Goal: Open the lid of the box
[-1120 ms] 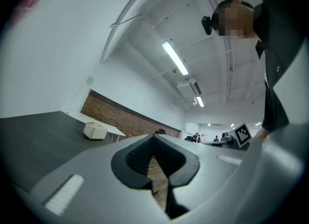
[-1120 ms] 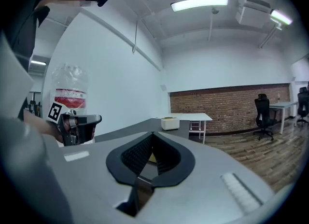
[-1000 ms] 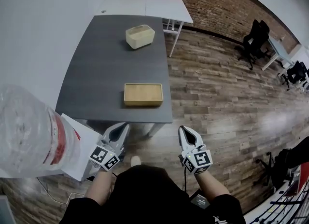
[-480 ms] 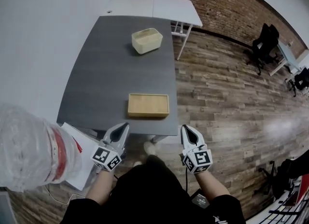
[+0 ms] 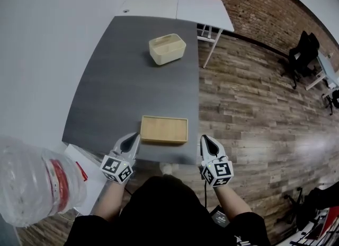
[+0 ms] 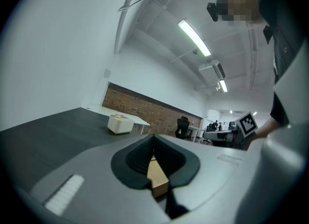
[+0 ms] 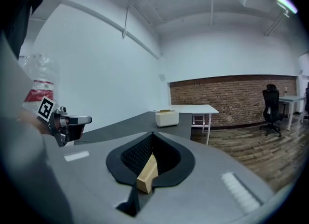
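Jaws of the left gripper (image 5: 135,135) and right gripper (image 5: 204,138) are clenched together, holding nothing. Both hang at the table's (image 5: 127,86) near edge, either side of a flat wooden tray (image 5: 164,129) lying there. The box (image 5: 167,49) sits near the far right corner, well apart from them.

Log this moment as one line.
wooden box: flat on table, near edge | left gripper: fingers together, empty, by box's near-left corner | right gripper: fingers together, empty, right of box
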